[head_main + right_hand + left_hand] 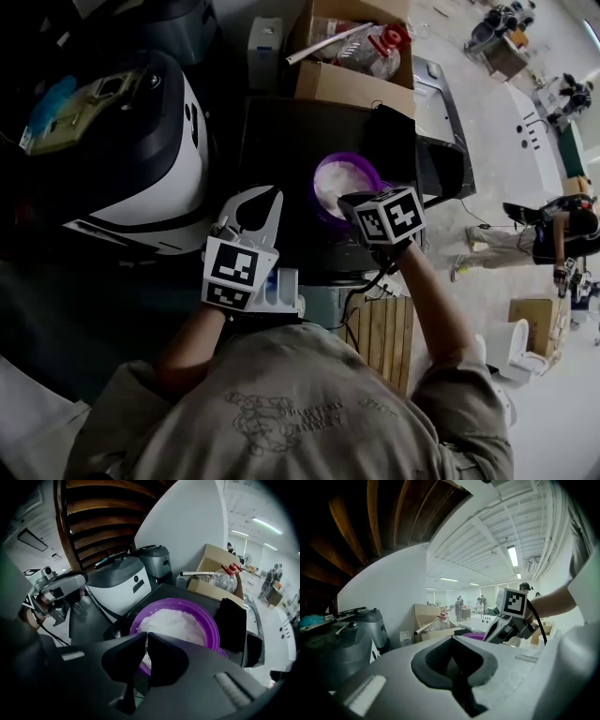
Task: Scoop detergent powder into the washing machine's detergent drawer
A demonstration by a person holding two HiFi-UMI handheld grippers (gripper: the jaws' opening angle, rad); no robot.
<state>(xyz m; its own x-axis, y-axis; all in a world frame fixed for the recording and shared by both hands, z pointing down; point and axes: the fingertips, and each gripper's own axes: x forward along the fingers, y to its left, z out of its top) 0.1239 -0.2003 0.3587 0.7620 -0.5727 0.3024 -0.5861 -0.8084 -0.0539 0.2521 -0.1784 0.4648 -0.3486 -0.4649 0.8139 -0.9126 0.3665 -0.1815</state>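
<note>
Left tool (453, 641) closed, empty; right tool (146, 637) pinching thin white strip (146, 652) at purple powder bowl (179, 601)

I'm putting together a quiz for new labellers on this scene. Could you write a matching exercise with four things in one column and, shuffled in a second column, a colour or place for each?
Things
1. bowl
2. cardboard box
3. left gripper
4. right gripper

Colour or place
A. black jaws, at the bowl's near rim
B. purple, full of white powder
C. white jaws, left of the bowl in the head view
D. brown, holds a clear bottle

Pairs: 1-B, 2-D, 3-C, 4-A
</note>
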